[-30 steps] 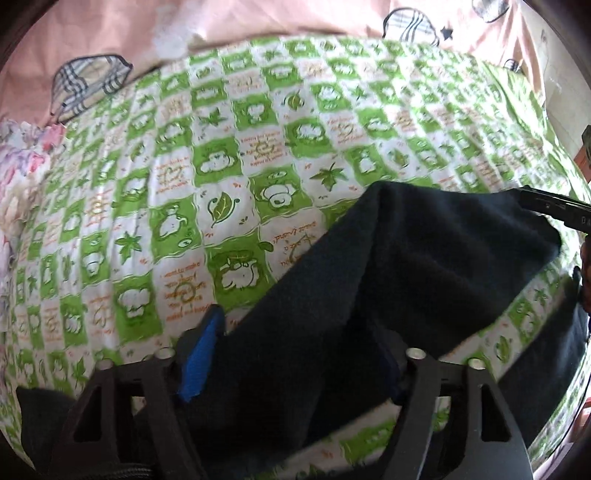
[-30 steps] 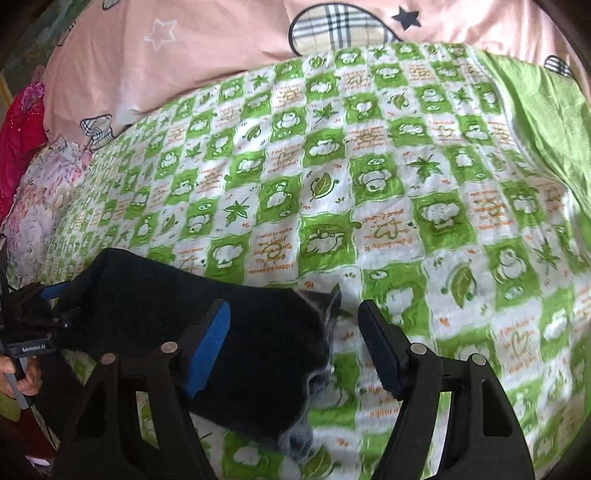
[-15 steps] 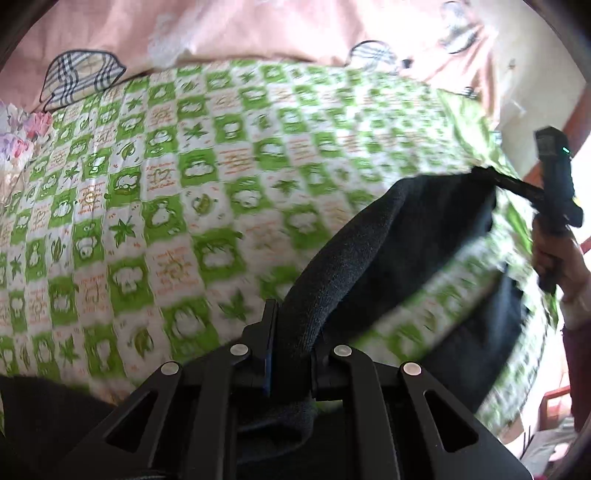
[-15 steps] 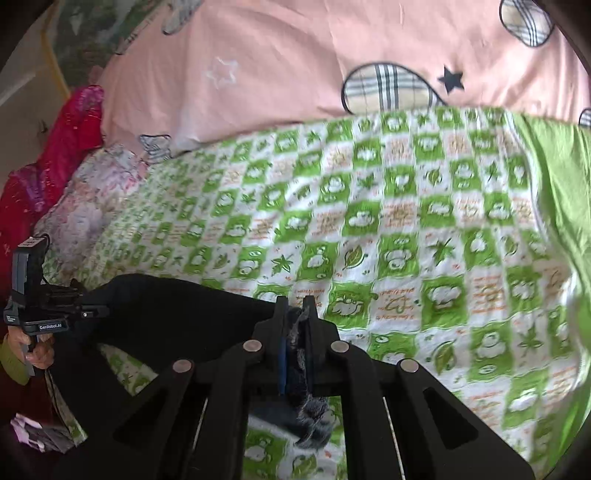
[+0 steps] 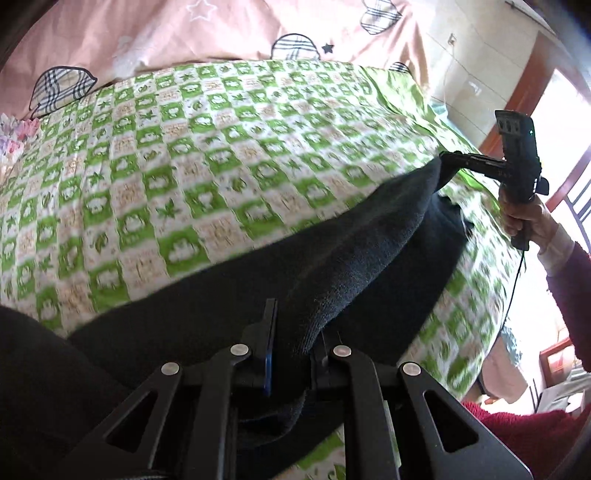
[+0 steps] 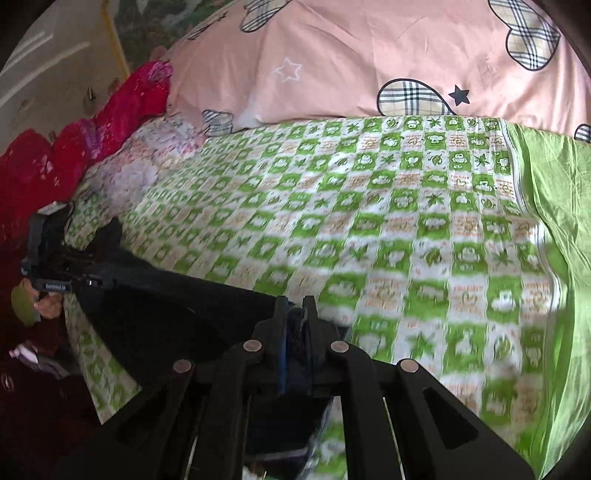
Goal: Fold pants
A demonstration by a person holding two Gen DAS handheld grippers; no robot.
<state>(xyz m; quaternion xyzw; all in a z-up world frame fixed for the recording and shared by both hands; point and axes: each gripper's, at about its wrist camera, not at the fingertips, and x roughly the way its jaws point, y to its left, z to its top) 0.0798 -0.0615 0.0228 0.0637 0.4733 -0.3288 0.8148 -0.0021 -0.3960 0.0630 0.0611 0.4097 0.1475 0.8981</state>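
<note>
The dark pants [image 5: 351, 266] hang stretched across the near part of the bed [image 5: 229, 155], one edge pinched at each end so the cloth stays taut and can be carried over as a flat fold. The left gripper [image 5: 291, 343] has its fingers clamped on a thick bunch of that edge; the right gripper [image 6: 293, 332] is clamped on the other end — both lifted off the green checked sheet, the rest of the pants trailing below

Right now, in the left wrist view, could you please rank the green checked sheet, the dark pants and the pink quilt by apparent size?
1. Green checked sheet.
2. Dark pants, enlarged by nearness to the camera.
3. Pink quilt, partly cropped.
</note>
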